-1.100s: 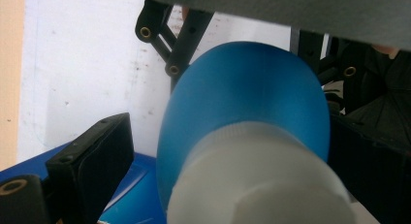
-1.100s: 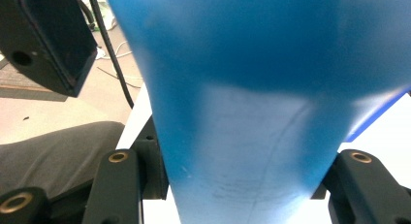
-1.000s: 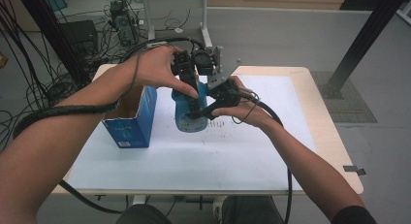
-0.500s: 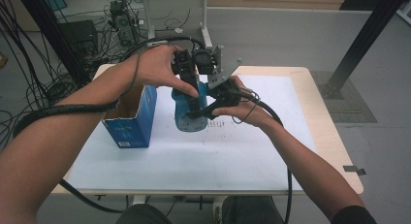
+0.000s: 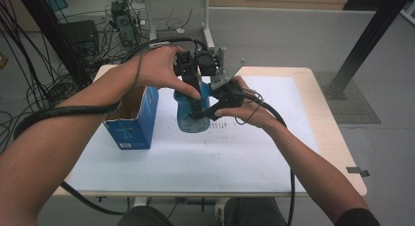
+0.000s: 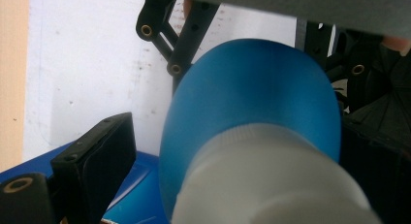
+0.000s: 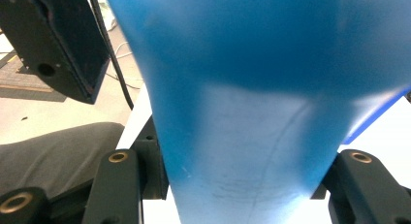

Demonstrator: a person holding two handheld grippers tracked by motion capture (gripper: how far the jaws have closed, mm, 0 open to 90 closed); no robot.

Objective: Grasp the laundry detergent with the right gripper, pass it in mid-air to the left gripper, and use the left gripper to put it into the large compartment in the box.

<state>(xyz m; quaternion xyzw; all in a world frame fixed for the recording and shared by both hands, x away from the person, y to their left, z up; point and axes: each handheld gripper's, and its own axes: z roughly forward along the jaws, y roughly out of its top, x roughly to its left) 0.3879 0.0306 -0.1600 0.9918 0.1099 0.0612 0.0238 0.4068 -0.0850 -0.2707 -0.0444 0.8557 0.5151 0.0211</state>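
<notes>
Box [image 5: 132, 121] just left of gripped bottle [image 5: 188, 111], table [image 5: 220, 157] beneath

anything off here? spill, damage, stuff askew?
Nothing spilled or damaged. The translucent blue plastic bottle with its white screw cap is clamped by the right hand-held gripper. The open blue cardboard box stands upright on the white table.

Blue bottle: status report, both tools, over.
Right tool shut on the blue bottle. Left tool at its white cap, grip unclear. Open blue box stands beside the bottle, clear of both tools.
</notes>
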